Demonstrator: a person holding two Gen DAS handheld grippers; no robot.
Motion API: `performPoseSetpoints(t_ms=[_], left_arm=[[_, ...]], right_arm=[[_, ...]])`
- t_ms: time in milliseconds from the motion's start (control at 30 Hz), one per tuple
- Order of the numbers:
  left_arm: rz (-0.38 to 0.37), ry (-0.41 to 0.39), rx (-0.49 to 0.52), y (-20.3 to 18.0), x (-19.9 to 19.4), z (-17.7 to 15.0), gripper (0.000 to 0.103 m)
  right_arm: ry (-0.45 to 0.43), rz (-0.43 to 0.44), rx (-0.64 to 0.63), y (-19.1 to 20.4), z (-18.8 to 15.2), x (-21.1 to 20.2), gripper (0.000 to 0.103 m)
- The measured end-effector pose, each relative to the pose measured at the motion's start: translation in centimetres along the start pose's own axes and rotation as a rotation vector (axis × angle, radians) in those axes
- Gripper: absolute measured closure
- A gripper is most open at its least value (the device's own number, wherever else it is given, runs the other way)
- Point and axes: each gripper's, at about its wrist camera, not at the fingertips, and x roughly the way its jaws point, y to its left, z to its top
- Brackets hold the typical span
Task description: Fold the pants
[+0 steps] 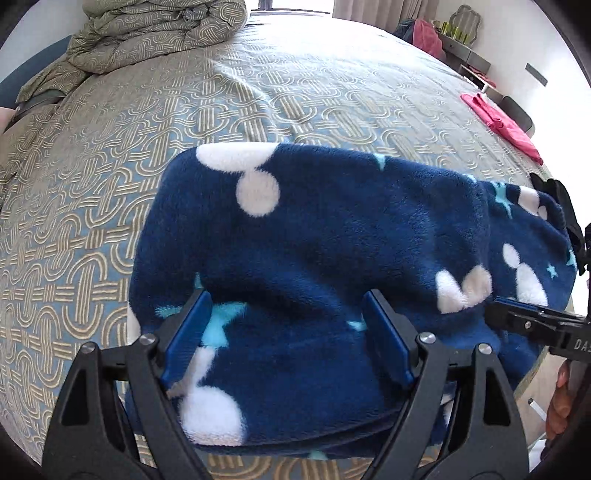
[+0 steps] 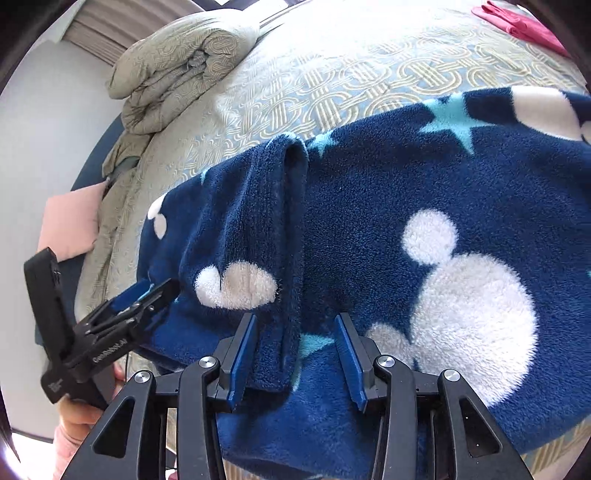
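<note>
Navy fleece pants [image 1: 332, 240] with white mouse heads and light-blue stars lie folded on the patterned bedspread [image 1: 147, 129] near the bed's front edge. My left gripper [image 1: 286, 321] is open, its blue pads spread over the pants' near left part. My right gripper [image 2: 295, 343] is open too, with a folded edge of the pants [image 2: 280, 258] lying between its pads. Each gripper shows in the other's view: the right one [image 1: 517, 314] at the pants' right end, the left one [image 2: 147, 295] at the left end.
A rolled quilt [image 1: 155, 29] in the same pattern lies at the bed's far left. A folded pink garment [image 1: 502, 122] lies at the far right edge. A pink pillow [image 2: 70, 225] sits beside the bed. A wall shelf [image 1: 465, 51] is at the back right.
</note>
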Motion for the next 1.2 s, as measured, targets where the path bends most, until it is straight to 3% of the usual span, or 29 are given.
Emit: performPoseSetpoints(t_ms=[167,400,500,633,733,867,1000,1100,1200], left_arm=[[-0.088,-0.016,0.003,-2.6,-1.2,1.0,0.019],[-0.165,-0.019,0.084,-8.5,-0.3,2.5,0.019],[-0.154,-0.005,0.120,-10.3,1.3,3.3,0.019],[-0.088,0.045,0.151,-10.8,4.6,3.0,0.019],[-0.070,0.024,0.174,-11.2,4.3,2.5,0.019],[-0.080,0.038,0.159,-11.1,2.8,2.3,0.019],[-0.198,0.060,0.114,-10.6,0.0,0.4,0.019],[-0.252,0.101,0.154,-11.2,-1.8,-2.1,0.019],[-0.319,0.127,0.203,-12.0,-3.8,-4.4,0.019]], right_arm=[[-0.074,-0.057,-0.001,-1.8,-0.3,-2.7,0.059],[-0.182,-0.102,0.179,-9.4,-1.7,-8.5,0.059],[-0.232,-0.140,0.266,-12.9,-2.9,-10.9,0.059],[-0.279,-0.135,0.356,-15.6,-4.5,-12.9,0.059],[-0.293,-0.132,0.395,-16.6,-5.3,-13.9,0.059],[-0.313,-0.181,0.444,-17.6,-6.4,-14.5,0.051],[-0.299,-0.037,0.516,-19.6,-6.9,-14.1,0.045],[-0.335,0.072,0.576,-20.7,-6.5,-14.0,0.036],[-0.347,0.063,0.604,-21.6,-5.0,-13.5,0.029]])
